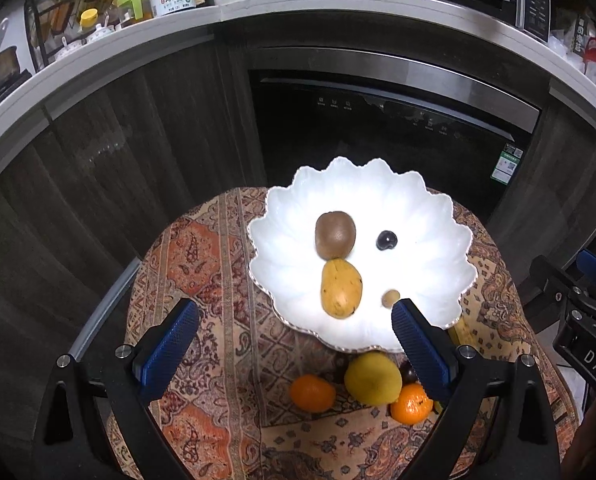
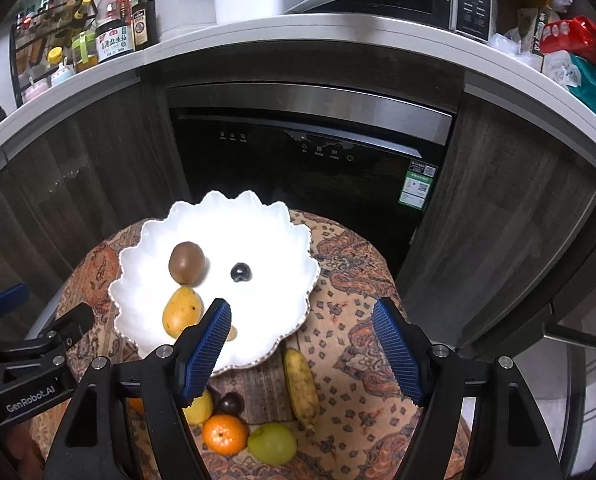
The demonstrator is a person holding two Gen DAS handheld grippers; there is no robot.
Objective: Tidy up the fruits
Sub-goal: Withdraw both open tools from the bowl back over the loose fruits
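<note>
The fingers of the left gripper stood spread and grasped nothing; those of the right gripper were likewise released and bare. A white scalloped plate sat toward the far edge of the patterned tabletop, holding a kiwi, a small mango, a dark grape and a small brownish fruit. At the near edge lay two oranges, a yellow fruit, a green apple, a banana and a dark plum

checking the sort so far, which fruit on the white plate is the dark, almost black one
The small round dark berry, alone right of the brown kiwi. The mango is yellow, and the little fruit by the near rim is tan.
</note>
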